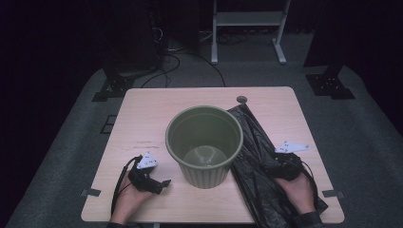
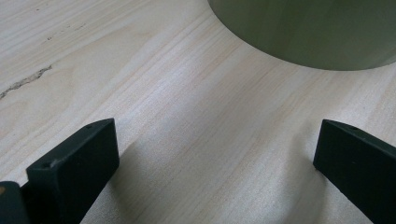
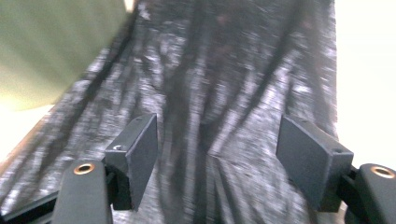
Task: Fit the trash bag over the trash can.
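On table [image 1: 142, 123], unmarked green bin [image 1: 204, 142], black bag [image 1: 259, 161]

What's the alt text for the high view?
A green ribbed bin stands empty mid-table, a crumpled black bin bag lying flat against its right side. The right gripper sits over the bag, jaws open; the left gripper rests on the bare wooden table, open, pointing at the bin.

The worktop [image 1: 142, 118] is light wood, with a round grey hole [image 1: 242, 99] near its far edge and grey brackets [image 1: 90, 193] at the near corners. It stands on grey carpet [image 1: 71, 142]. Beyond it are a white frame [image 1: 247, 21], black stand feet [image 1: 111, 88], and loose cables [image 1: 171, 61].
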`<state>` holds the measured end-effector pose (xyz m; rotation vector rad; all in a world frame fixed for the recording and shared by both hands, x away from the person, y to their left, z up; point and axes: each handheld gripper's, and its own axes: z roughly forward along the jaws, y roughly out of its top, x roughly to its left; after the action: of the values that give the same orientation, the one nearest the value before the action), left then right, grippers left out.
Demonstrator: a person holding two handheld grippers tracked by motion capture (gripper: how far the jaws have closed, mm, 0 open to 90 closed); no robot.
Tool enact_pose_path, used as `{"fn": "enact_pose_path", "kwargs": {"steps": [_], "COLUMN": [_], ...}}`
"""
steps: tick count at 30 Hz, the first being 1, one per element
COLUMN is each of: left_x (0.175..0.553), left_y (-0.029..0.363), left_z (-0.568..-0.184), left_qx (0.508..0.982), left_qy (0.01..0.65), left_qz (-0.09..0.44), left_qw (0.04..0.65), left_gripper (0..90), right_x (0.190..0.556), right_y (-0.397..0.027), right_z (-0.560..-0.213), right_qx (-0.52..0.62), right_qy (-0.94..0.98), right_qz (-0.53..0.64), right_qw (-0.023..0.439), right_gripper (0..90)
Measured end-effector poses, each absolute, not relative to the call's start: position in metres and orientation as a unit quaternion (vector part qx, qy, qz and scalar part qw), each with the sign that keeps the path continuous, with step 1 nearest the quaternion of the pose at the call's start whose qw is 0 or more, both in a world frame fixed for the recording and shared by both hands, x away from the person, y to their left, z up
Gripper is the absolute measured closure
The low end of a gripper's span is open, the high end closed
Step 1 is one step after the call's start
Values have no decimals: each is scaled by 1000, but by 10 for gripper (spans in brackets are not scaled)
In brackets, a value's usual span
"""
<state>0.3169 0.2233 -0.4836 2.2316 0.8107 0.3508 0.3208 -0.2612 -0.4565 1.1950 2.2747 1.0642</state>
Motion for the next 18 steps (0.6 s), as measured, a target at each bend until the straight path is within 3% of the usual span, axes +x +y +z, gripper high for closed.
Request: {"fn": "enact_pose_path", "kwargs": {"steps": [10,18], "left_x": [317,317], "left_y": [223,223], "left_z": [-484,-484], "left_qx": [867,867], "left_qy": [315,315], "left_qz": [136,136], "left_qw": [362,362], "left_gripper": [0,0], "right_x": [339,342], "right_y": [-294,-298], "right_z": [-468,-477], "right_qx": [477,488], "right_qy": [782,782], "right_qz": [362,364], "right_qw": [173,134], "right_gripper": [283,270]}}
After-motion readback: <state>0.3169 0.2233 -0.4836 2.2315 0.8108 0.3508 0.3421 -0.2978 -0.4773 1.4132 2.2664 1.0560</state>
